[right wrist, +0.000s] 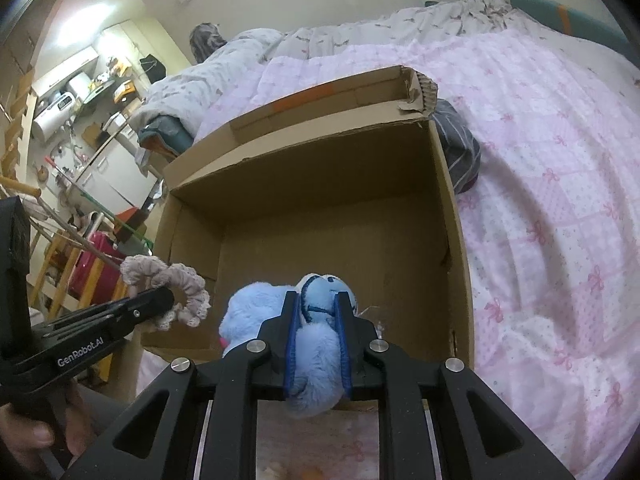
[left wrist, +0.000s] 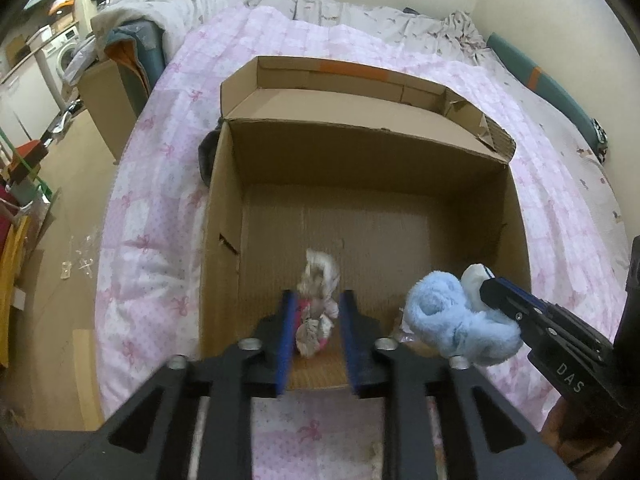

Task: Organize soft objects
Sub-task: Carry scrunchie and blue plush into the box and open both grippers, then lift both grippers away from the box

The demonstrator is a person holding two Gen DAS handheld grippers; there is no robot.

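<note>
Two tongs over 1 open cardboard box (left wrist: 224,216) on bed w/ pink bow-print quilt (left wrist: 160,184); 2 soft items in play.

Left tongs (left wrist: 316,300): pads spread a little, 1 crinkly cream/pink fabric scrunchie (left wrist: 316,304) between them inside box near front wall; whether the pads press it cannot be told from left wrist view. In right wrist view same scrunchie (right wrist: 188,296) reads as ruffled lace-edged ring just beyond the left tip. Right tongs (right wrist: 318,304): clenched on 1 fluffy light-blue plush toy (right wrist: 316,300), white patch and dark stitching, held over box's front right corner. Box: brown corrugated, square, flaps up, 1 torn corner, orange tape strip on far flap. 1 dark striped cloth (right wrist: 460,148) lies against box's outer side. Grey-white crumpled duvet (left wrist: 192,0) at bed's far end.
</note>
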